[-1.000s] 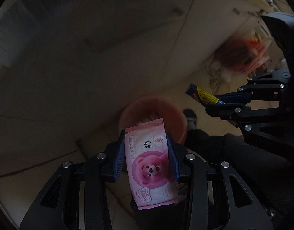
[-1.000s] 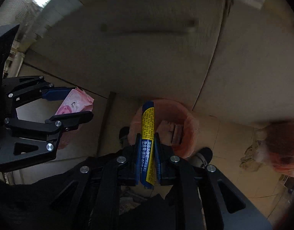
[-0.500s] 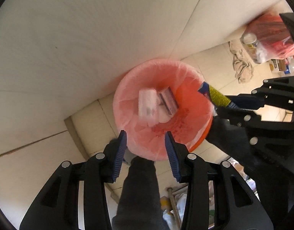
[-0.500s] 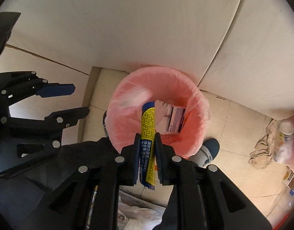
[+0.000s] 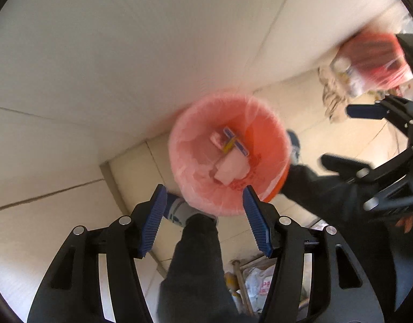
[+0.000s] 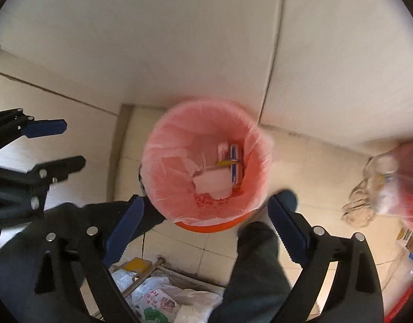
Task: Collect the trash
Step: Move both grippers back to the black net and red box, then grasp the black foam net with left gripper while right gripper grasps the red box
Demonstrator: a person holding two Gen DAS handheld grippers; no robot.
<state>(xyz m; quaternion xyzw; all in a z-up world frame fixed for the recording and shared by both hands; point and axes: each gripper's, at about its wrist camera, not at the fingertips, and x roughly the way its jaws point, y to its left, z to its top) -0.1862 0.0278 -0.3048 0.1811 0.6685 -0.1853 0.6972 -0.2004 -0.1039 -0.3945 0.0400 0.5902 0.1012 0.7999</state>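
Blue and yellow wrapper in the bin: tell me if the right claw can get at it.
Probably yes. The right claw hangs open above the bin, and the wrapper lies uncovered on top, nothing between them.

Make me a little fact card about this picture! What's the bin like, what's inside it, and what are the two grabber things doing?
bin: orange bin with a pink liner, on the tiled floor
inside: yellow-and-blue wrapper, white-pink packet
left gripper: open, nothing between its jaws, which have just been opening
right gripper: open wide, nothing held, jaws just opened
nearby: red plastic bag beside a crumpled cloth
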